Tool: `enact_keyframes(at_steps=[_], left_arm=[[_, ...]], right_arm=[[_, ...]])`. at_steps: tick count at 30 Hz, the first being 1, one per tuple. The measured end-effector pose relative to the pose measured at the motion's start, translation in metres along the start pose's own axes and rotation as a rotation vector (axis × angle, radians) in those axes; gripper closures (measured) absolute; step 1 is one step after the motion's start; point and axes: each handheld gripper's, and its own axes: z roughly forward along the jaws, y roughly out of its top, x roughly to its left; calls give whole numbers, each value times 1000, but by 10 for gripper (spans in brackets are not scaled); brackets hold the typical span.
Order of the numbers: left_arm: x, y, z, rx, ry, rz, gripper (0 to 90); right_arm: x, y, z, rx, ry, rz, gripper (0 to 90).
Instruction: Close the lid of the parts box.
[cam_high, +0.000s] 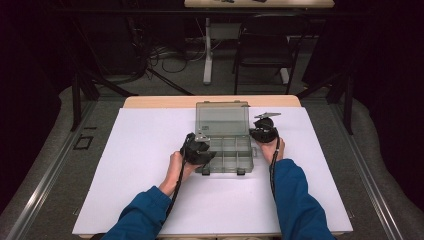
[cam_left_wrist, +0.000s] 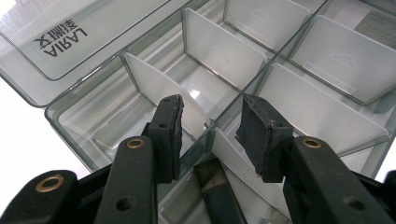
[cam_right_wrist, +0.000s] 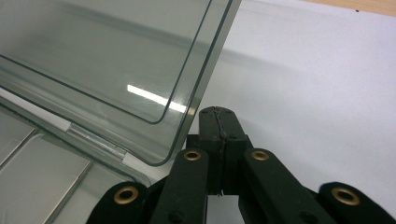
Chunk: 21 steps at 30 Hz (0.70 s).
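A clear plastic compartment box (cam_high: 227, 161) lies mid-table with its lid (cam_high: 222, 117) swung open and standing at the back. My left gripper (cam_high: 201, 150) hovers at the box's front left corner. In the left gripper view its jaws (cam_left_wrist: 212, 126) stand apart above the white dividers (cam_left_wrist: 154, 86), and the pads (cam_left_wrist: 259, 133) press on nothing. A dark latch (cam_left_wrist: 217, 186) sits just below them. My right gripper (cam_high: 263, 131) rests at the box's right side by the lid's corner (cam_right_wrist: 187, 116); its jaws (cam_right_wrist: 218, 121) are shut with nothing between them.
A white sheet (cam_high: 150, 170) covers the wooden table (cam_high: 160, 101). The box's compartments (cam_left_wrist: 327, 60) hold nothing. Behind the table stand a black chair (cam_high: 265, 47) and a white table leg (cam_high: 207, 50), with cables on the floor.
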Motion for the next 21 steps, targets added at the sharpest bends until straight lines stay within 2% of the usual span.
enact_keyframes(at_steps=[21], left_arm=[[0,0,0,2,6,9,587]], right_arm=[[4,-1,-4,-58,-31,2,900]])
